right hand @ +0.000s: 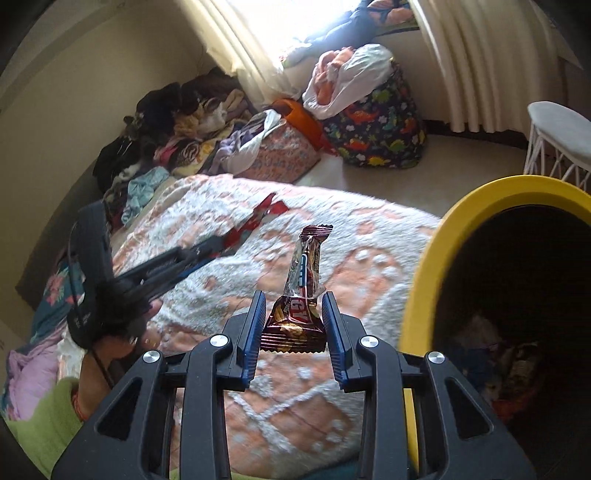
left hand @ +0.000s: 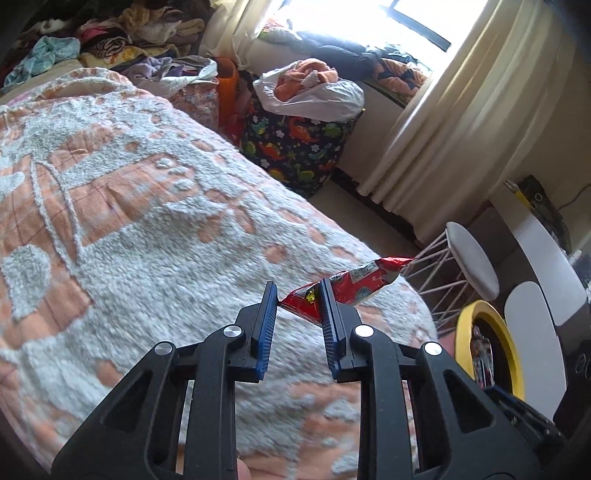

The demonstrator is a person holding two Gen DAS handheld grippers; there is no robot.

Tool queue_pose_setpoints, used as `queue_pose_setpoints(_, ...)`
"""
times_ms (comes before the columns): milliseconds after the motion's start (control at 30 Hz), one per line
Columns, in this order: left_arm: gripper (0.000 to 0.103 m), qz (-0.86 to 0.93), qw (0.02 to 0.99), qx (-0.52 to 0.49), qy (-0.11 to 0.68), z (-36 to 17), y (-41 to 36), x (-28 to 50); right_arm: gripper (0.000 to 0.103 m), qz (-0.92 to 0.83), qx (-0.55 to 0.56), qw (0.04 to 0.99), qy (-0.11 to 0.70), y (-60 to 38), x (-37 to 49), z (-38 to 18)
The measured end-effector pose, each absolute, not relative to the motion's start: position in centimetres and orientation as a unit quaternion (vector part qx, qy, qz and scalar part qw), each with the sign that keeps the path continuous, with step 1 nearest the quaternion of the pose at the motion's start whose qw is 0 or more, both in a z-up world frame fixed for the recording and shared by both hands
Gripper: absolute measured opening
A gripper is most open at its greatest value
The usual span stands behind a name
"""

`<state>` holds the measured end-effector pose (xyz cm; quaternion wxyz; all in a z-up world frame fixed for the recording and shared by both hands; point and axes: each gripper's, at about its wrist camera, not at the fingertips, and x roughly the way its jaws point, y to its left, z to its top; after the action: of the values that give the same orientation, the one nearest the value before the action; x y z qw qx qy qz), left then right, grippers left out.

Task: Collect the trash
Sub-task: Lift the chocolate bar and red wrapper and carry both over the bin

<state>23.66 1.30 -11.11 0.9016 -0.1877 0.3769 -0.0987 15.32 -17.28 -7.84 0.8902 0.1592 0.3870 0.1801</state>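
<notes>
My left gripper (left hand: 298,292) is shut on a red snack wrapper (left hand: 356,285) above the bedspread (left hand: 147,221); most of the wrapper sticks out to the right past the right pad. The right wrist view shows that same gripper (right hand: 223,244) from the side, the red wrapper (right hand: 263,214) jutting from its tips. My right gripper (right hand: 293,295) is shut on a brown snack-bar wrapper (right hand: 306,258) that stands upright, its lower end pinched between the blue pads. A yellow-rimmed bin (right hand: 424,266) stands close on the right, dark inside with some trash at the bottom. It also shows at lower right as the bin (left hand: 493,314).
A white wire stool (left hand: 469,258) stands beyond the bin, next to the bed. A dinosaur-print bag (right hand: 380,125) stuffed with laundry sits under the curtained window. Piled clothes (left hand: 129,29) line the bed's far side. A person's green sleeve (right hand: 44,424) is at lower left.
</notes>
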Motion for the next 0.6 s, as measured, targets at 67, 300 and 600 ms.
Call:
queue_pose_setpoints(67, 0.017, -0.108, 0.902, -0.181, 0.376, -10.8, 0.3, 23.2, 0.030, 0.171, 0.165, 0.893, 0.383, -18.4, 15.2, -7.6)
queue_pose_setpoints(300, 0.017, -0.143, 0.902, -0.155, 0.377, -9.8, -3.3, 22.2, 0.030, 0.134, 0.189, 0.897, 0.376, -22.5, 14.5, -7.2)
queue_pose_setpoints(600, 0.017, -0.172, 0.905, -0.120, 0.369, -8.2, -6.6, 21.0, 0.030, 0.092, 0.215, 0.898, 0.372, -26.9, 13.5, -7.3)
